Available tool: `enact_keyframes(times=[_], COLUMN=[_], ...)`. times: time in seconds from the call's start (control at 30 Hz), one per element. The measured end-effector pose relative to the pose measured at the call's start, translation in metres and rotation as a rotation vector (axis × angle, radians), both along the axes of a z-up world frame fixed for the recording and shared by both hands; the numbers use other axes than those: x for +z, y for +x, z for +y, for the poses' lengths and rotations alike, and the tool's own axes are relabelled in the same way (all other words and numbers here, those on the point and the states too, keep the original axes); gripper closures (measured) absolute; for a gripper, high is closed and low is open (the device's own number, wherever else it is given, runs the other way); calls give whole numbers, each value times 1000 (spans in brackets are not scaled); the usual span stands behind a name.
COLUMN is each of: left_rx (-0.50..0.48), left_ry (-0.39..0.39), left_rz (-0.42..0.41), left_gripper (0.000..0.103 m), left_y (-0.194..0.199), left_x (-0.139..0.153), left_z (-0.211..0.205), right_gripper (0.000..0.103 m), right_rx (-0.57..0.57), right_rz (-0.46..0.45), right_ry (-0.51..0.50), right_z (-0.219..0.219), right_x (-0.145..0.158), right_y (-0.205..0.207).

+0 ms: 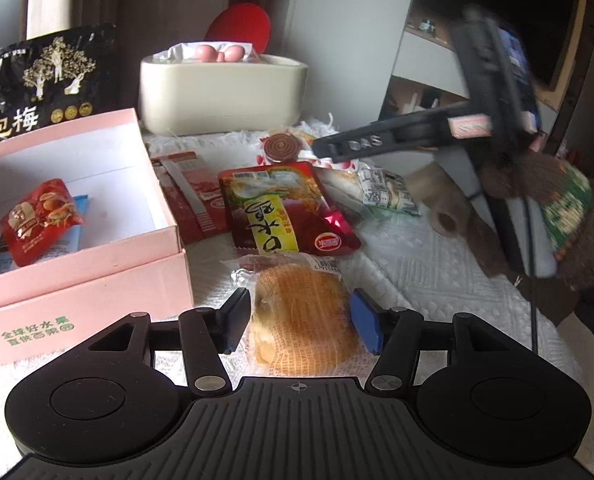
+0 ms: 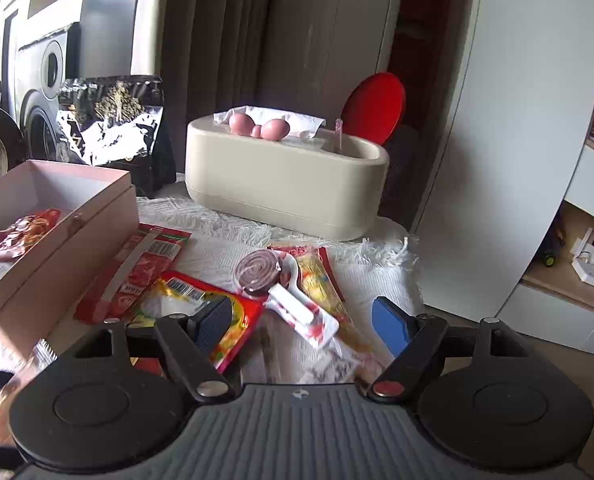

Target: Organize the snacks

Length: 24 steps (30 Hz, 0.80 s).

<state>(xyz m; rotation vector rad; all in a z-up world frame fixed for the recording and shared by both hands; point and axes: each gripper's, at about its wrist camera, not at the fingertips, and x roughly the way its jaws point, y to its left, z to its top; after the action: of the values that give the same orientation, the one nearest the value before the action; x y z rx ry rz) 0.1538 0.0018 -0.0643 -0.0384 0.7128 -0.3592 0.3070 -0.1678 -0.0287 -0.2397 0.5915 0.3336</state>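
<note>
We are counting two snack packets lying in the pink box (image 1: 97, 240), a red one (image 1: 41, 220) on a blue one (image 1: 71, 236), and about six snacks outside it on the white-clothed counter (image 1: 437, 280). Our left claw (image 1: 301, 322) is sitting low and level, its pads spread wide on either side of the wrapped bread (image 1: 301, 312) without squeezing it. Our right claw (image 2: 303, 326) is hovering wide apart and holding nothing over the spiral candy packet (image 2: 281, 284).

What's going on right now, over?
Left tool open around wrapped bread. Right tool open above spiral candy. Pink box open, nothing blocking.
</note>
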Motion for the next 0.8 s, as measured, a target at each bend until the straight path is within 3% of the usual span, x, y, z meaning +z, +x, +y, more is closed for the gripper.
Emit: enact_keyframes(times=[0.1,0.13,0.2,0.27,0.3,0.33,0.4,0.5,0.63,0.8], left_rx=[-10,-16,-27,-27,-30,-38,-47,-56,-49,37], left_ry=[-2,-14,-56,-101,-116,-128,-141,-169,-158,-122], left_rz=[2,12,35,55,62,69,76,90,95,85], left_gripper=[36,36,36,36,38,40,40,41,42,42], left_y=[5,6,9,11,11,11,9,1,-28,-63], left_x=[-4,-6,-11,-15,-15,-16,-16,-17,-14,-3], left_z=[-2,0,5,11,13,14,16,23,38,72], right_gripper=[24,18,15,16,25,44,67,73,73,70], right_rx=[-22,-3,7,8,10,11,22,59,136,259], right_rz=[111,143,211,218,226,239,295,356,402,443], right_ry=[14,54,89,85,67,58,119,207,234,230], right_z=[7,5,1,0,0,0,-7,-13,-9,-1], right_x=[-14,-19,-25,-25,-24,-22,-16,-10,-9,-11], right_y=[47,56,66,62,58,52,41,17,-29,-89])
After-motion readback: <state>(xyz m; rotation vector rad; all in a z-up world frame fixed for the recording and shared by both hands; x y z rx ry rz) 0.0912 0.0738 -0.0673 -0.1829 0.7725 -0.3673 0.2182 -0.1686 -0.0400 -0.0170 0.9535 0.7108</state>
